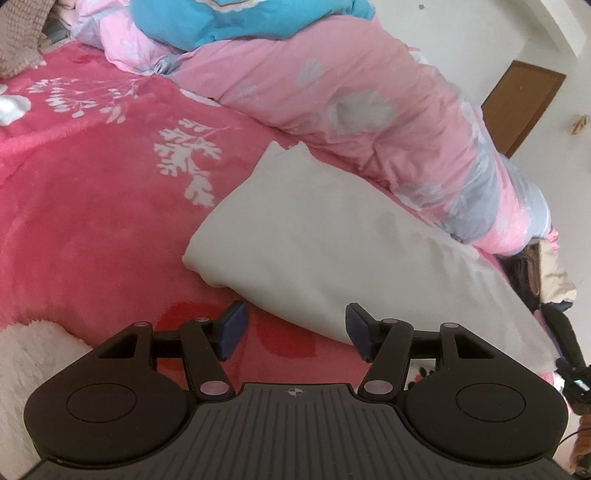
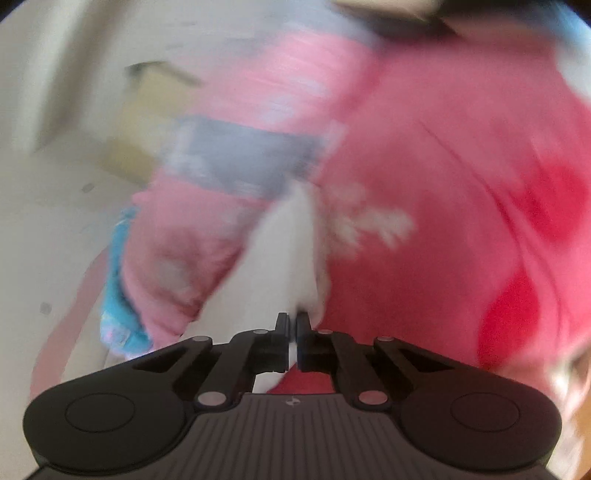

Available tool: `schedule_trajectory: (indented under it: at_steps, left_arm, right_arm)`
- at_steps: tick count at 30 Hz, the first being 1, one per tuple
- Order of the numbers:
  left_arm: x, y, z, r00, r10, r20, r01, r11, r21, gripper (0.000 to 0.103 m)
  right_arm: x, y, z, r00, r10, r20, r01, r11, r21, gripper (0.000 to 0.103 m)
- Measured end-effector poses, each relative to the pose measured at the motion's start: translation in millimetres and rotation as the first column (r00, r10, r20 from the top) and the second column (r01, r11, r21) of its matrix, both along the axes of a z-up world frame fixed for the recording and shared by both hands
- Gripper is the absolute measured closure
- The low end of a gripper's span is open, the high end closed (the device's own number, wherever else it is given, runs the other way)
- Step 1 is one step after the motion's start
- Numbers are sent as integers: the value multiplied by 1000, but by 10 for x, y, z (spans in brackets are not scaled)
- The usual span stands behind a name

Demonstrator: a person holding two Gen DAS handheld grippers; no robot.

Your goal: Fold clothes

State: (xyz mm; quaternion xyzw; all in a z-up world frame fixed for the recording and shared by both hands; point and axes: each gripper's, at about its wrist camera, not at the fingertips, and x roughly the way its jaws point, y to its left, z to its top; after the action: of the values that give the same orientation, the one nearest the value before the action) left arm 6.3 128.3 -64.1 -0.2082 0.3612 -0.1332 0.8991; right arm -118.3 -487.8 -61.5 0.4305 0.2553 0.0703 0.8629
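- White garment (image 1: 332, 240) lies on the bed's pink blanket (image 1: 92, 206), partly folded, smooth top face, rounded fold along its near-left edge.
- Pink floral duvet (image 1: 351, 103) is bunched along the garment's far side, touching its far edge; blue bedding (image 1: 221, 22) sits on top of the duvet, further back.
- Left gripper (image 1: 291, 332): jaws wide open, nothing between them. Hovering just short of the garment's near edge; right jaw overlaps the cloth edge in the left wrist view, left jaw is over bare blanket. Contact: cannot tell.
- Fluffy white patch (image 1: 33, 350) on the bed, well left of the garment, beside the left gripper body.
- Right gripper (image 2: 292, 334): jaws pinched almost together on a strip of the white garment (image 2: 284, 251); cloth runs up and away from the jaws as a narrow band.
- Right wrist view is heavily motion-blurred; pink blanket (image 2: 461, 184) right of the band, duvet (image 2: 207, 229) left of it. Finer detail unreadable.
- Brown door (image 1: 524, 107) in the wall beyond the duvet.
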Motion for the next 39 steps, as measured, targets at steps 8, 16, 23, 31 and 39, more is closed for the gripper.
schedule_trajectory:
  at_steps: [8, 16, 23, 31, 39]
  left_arm:
    - [33, 33, -5, 1000, 7, -28, -6, 1000, 14, 44]
    - [23, 57, -24, 1000, 2, -23, -2, 1000, 5, 44]
    - [-157, 238, -44, 999, 39, -11, -40, 999, -28, 44]
    - [-14, 507, -125, 991, 133, -6, -131, 968, -212, 44]
    - [80, 712, -187, 974, 221, -57, -228, 952, -206, 64]
  right_arm:
    - [-151, -363, -328, 984, -104, -144, 109, 994, 29, 99]
    - [60, 312, 129, 998, 33, -49, -41, 987, -154, 99]
    - [387, 616, -180, 983, 63, -175, -82, 991, -103, 98]
    - [276, 833, 47, 984, 47, -171, -73, 986, -149, 97]
    - [215, 1274, 256, 983, 76, -166, -122, 951, -285, 97]
